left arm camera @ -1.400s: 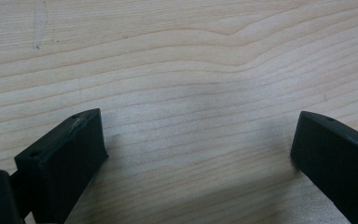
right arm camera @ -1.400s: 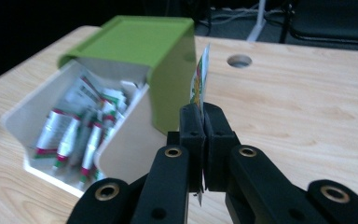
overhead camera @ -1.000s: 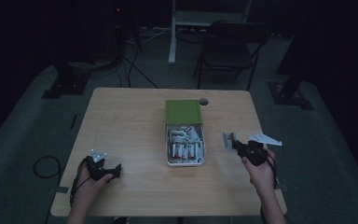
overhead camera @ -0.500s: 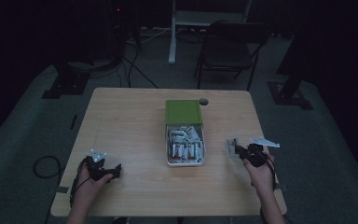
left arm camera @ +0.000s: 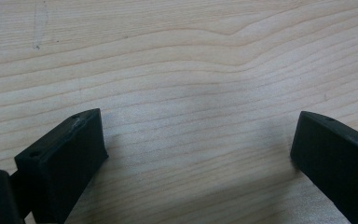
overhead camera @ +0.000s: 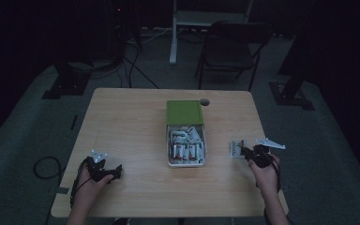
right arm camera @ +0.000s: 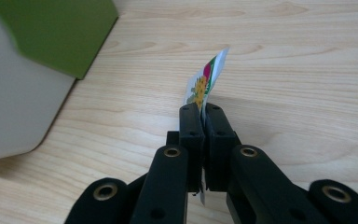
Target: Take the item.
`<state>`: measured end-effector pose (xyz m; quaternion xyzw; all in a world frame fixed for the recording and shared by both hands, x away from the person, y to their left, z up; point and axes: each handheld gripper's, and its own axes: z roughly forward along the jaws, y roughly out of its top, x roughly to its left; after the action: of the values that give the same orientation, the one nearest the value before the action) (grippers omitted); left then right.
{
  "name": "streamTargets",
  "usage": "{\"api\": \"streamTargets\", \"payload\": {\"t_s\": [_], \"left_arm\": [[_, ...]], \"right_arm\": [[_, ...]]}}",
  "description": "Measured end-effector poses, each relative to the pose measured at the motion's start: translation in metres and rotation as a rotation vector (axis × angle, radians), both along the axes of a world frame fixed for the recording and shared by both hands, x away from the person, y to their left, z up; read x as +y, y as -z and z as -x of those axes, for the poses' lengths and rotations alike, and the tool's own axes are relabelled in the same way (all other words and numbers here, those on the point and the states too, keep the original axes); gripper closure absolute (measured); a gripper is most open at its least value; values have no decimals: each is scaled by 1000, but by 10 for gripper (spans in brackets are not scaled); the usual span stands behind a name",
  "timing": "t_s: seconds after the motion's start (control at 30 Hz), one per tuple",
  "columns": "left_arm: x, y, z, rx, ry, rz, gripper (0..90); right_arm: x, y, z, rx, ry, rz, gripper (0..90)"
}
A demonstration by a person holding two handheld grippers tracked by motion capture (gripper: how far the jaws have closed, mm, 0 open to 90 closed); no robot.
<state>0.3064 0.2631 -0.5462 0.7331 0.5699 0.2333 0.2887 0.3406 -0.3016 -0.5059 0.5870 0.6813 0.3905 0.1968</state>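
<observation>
High view: right gripper [overhead camera: 242, 151] has dropped back toward the table edge since a second ago, packet [overhead camera: 236, 148] in tow, right of the box [overhead camera: 185, 140]. Left gripper [overhead camera: 104, 169] hasn't budged.

Left gripper view: jaws wide, bare table [left arm camera: 177, 70] between them.

Right gripper view: jaws pinch the packet [right arm camera: 204, 83] on edge. Looks like a fresh pick being carried off.

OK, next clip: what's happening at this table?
A person sits at a wooden table with a gripper in each hand. The right gripper has its jaws shut on a small printed packet, held just right of an open box with a green lid, which holds more small packets. The left gripper rests with its jaws wide apart over bare wood near the table's front left, holding nothing.
</observation>
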Motion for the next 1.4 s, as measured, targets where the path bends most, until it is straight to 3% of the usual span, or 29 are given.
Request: {"api": "streamTargets", "payload": {"t_s": [0.4, 0.73, 0.93, 1.2, 1.4], "left_arm": [[0, 0, 0, 0, 0, 0, 33], [0, 0, 0, 0, 0, 0, 33], [0, 0, 0, 0, 0, 0, 33], [0, 0, 0, 0, 0, 0, 33], [0, 0, 0, 0, 0, 0, 33]], "right_arm": [[-21, 16, -1, 33, 78, 22, 796], [-34, 30, -2, 72, 94, 44, 617], [-37, 30, -3, 60, 64, 83, 447], [-31, 20, -2, 7, 2, 75, 369], [-18, 12, -1, -22, -84, 54, 336]]}}
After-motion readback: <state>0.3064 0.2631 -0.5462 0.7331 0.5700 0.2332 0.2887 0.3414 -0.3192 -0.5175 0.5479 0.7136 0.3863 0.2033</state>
